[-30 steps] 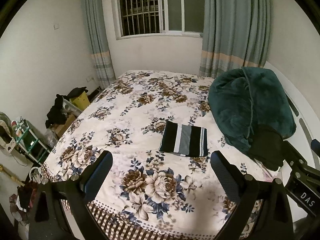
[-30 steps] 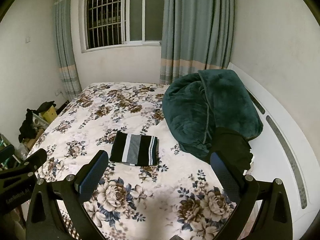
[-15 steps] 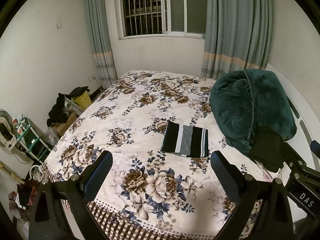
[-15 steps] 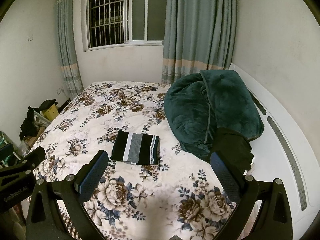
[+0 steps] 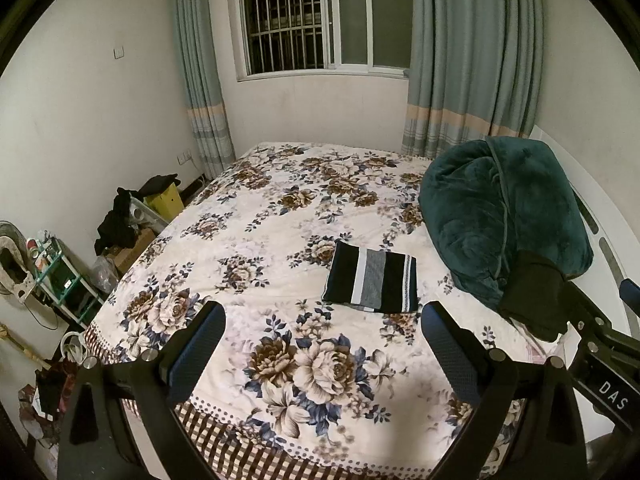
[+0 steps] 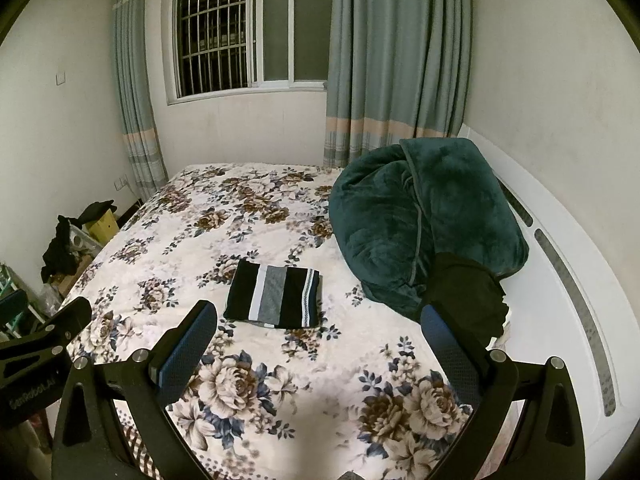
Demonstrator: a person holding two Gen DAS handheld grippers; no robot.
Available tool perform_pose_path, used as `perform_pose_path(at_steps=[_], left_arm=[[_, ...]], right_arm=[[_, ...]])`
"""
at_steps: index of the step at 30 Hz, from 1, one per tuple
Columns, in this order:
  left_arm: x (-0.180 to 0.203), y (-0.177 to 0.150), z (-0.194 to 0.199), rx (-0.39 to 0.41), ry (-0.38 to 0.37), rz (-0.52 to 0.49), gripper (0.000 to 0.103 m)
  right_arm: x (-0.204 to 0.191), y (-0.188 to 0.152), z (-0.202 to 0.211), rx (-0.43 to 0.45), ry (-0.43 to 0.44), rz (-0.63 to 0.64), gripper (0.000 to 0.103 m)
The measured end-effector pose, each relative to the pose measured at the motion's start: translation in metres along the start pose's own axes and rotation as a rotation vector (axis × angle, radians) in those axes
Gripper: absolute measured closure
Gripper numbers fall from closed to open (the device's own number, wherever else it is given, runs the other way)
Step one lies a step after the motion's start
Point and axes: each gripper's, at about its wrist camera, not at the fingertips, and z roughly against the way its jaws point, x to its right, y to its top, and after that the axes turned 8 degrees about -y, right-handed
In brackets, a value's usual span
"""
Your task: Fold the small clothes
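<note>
A small garment with black, white and grey stripes [image 5: 372, 278] lies folded into a flat rectangle on the flowered bed [image 5: 256, 240]. It also shows in the right wrist view [image 6: 274, 296]. My left gripper [image 5: 322, 336] is open and empty, held above the foot of the bed, well short of the garment. My right gripper [image 6: 318, 338] is open and empty too, held back from the garment. A black garment [image 6: 466, 300] lies bunched at the right, against the green blanket.
A bulky dark green blanket [image 5: 504, 216] is heaped on the bed's right side by the white headboard [image 6: 568, 280]. Clutter, a yellow box [image 5: 166, 200] and a small shelf [image 5: 52, 268] stand on the floor left of the bed. A window with curtains is behind.
Both grippers have drifted slightly, tilting the views up a little. The folded garment has not moved and both grippers stay open.
</note>
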Motion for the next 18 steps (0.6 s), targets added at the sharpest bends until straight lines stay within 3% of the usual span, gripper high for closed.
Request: perform_pose_path(at_steps=[18], left_arm=[[-0.007,-0.011,0.011,0.01,0.004,0.017,0.003]], right_arm=[[-0.012,-0.015,0.009,-0.001,-0.004,0.002,0.0]])
